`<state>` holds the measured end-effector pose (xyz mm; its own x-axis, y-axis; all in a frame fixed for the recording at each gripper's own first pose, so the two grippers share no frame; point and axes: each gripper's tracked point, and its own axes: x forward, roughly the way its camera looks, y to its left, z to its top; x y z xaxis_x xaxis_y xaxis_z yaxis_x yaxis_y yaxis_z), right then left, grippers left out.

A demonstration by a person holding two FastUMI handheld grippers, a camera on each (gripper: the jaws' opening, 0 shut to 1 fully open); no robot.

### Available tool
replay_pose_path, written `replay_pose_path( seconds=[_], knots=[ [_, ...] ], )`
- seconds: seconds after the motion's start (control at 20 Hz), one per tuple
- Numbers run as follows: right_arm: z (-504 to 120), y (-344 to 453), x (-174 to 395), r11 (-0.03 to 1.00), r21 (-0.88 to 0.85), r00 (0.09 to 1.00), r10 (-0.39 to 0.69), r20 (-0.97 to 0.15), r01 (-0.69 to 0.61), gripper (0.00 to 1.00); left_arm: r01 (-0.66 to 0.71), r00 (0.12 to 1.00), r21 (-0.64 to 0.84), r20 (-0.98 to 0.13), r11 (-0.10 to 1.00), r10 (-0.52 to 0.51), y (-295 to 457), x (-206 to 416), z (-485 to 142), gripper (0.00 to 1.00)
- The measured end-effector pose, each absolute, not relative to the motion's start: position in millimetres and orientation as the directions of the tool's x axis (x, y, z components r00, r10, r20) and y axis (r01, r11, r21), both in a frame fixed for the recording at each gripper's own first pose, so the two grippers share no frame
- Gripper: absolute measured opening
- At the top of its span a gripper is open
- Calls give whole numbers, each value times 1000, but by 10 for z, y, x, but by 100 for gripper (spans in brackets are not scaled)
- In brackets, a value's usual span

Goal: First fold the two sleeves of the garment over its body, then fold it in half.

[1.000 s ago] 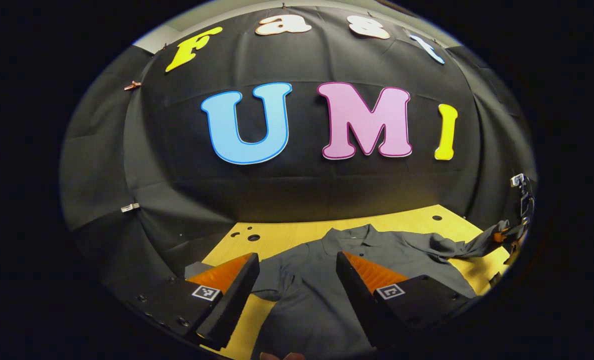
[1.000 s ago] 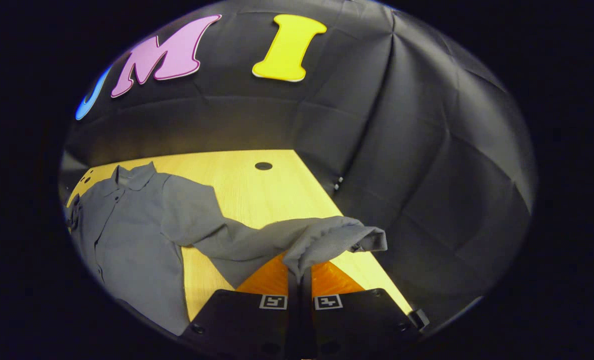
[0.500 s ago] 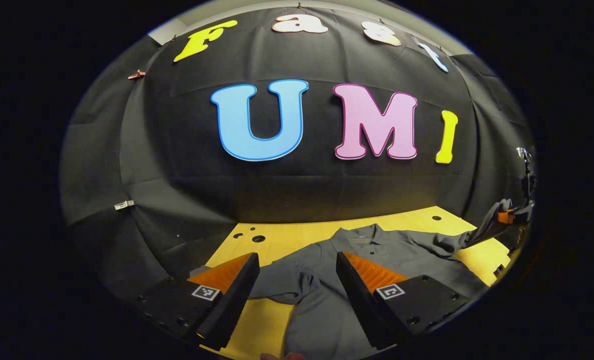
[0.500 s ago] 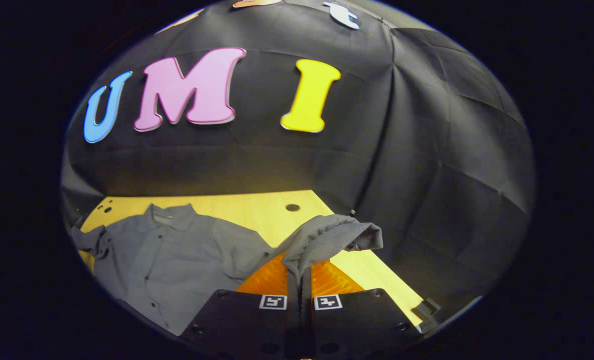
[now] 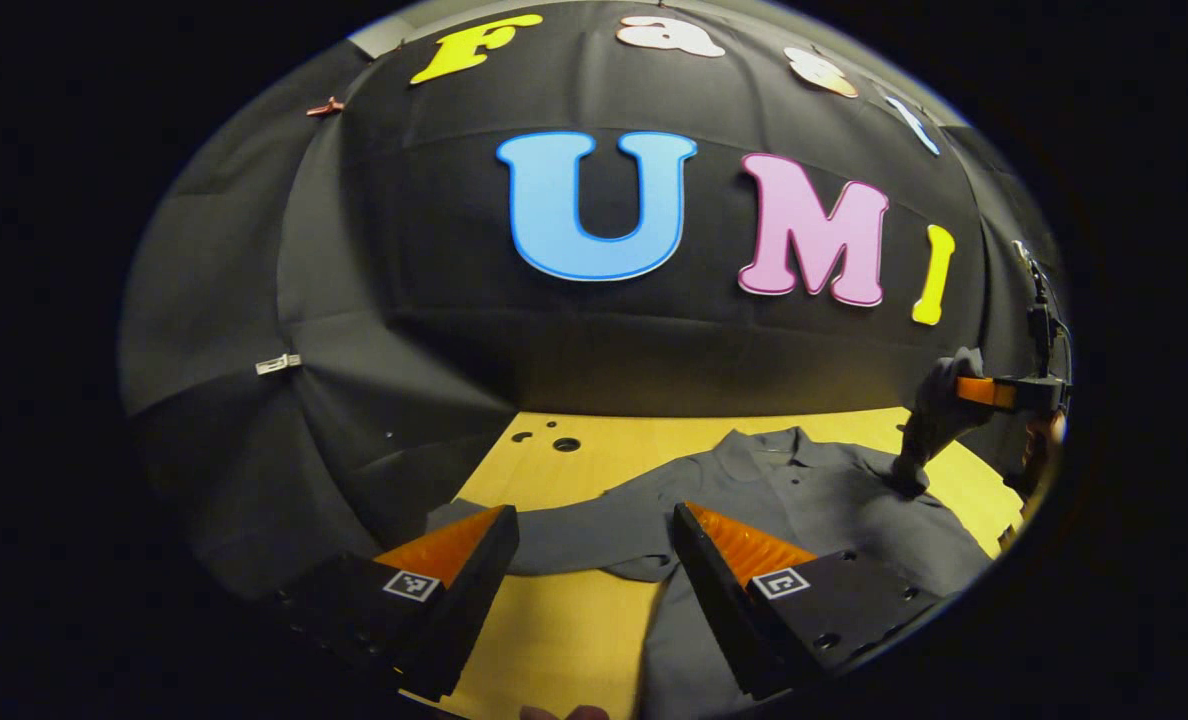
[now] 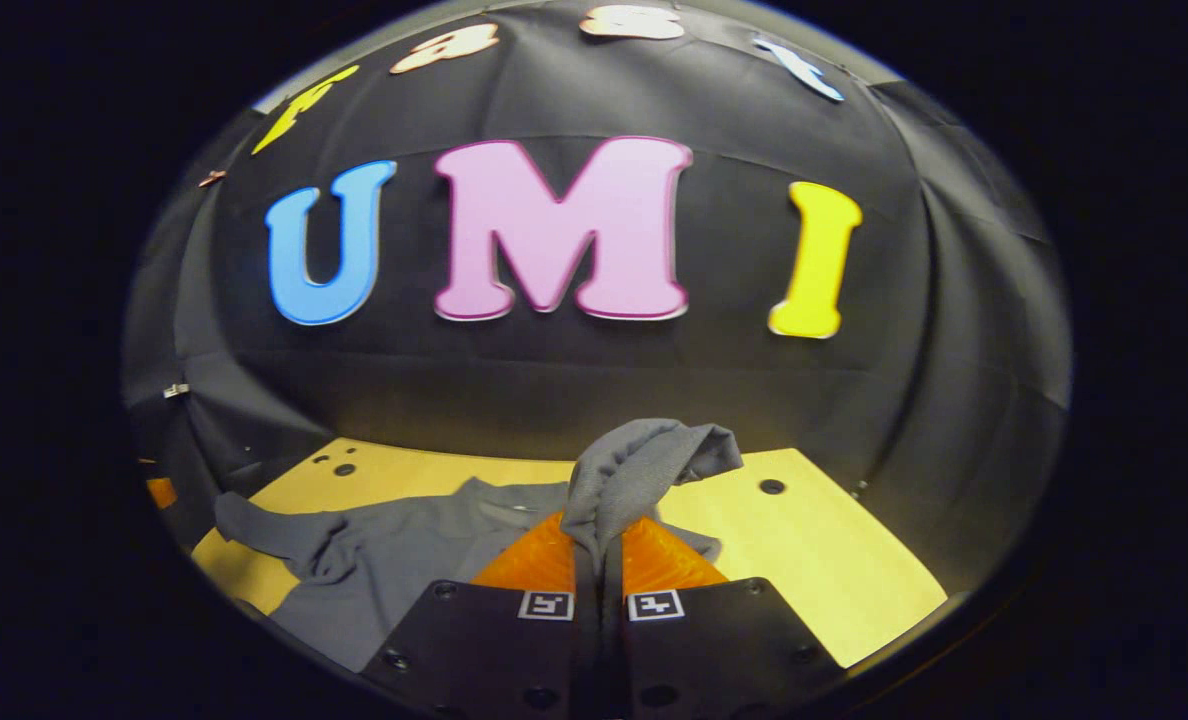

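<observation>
You worked over a pale wooden table (image 5: 574, 470) that filled the lower middle of both views, with black cloth (image 5: 354, 300) hung as the wall behind it and wrapping round both sides. In the left gripper view, a small metal clip (image 5: 276, 364) sat on the cloth at the left, and several dark round holes (image 5: 566, 444) marked the table near its far left corner; in the right gripper view another hole (image 6: 772, 486) lay on the bare wood at the right. The grey shirt (image 5: 804, 490) lay flat on the table, collar toward the wall, in the lower centre and right of the left gripper view. Your left gripper (image 5: 594, 530) had its fingers spread wide apart and gripped nothing, with the shirt's near sleeve (image 5: 574, 535) stretched across the wood between and beyond them. Whether the fingers touched the cloth could not be told. Your right gripper (image 6: 599, 540) had its fingers pressed together on the other sleeve (image 6: 644, 465), whose end bunched up and flopped over above the fingertips in the lower centre of the right gripper view. At the far right edge of the left gripper view that same sleeve rose steeply off the shirt's shoulder to that gripper. The rest of the shirt spread to the lower left in the right gripper view.
</observation>
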<state>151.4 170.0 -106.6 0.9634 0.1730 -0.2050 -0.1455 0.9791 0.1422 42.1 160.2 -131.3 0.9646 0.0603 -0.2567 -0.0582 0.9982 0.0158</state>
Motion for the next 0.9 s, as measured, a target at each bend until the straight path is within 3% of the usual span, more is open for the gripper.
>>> replay_pose_path(
  seconds=[0.3,0.7,0.9],
  knots=[
    [-1467,2784,1647,953,124,914,302,-270,-278,5,-109,954,43,-275,993,117,2186,524,-1534,98],
    [-2202,3667,1646,924,128,827,379,-415,-360,5,-146,928,21,-345,989,144,2634,911,-2012,98],
    [-2522,3923,1530,905,182,762,422,-491,-384,19,-166,914,18,-372,986,161,2808,1125,-2245,98]
  ],
)
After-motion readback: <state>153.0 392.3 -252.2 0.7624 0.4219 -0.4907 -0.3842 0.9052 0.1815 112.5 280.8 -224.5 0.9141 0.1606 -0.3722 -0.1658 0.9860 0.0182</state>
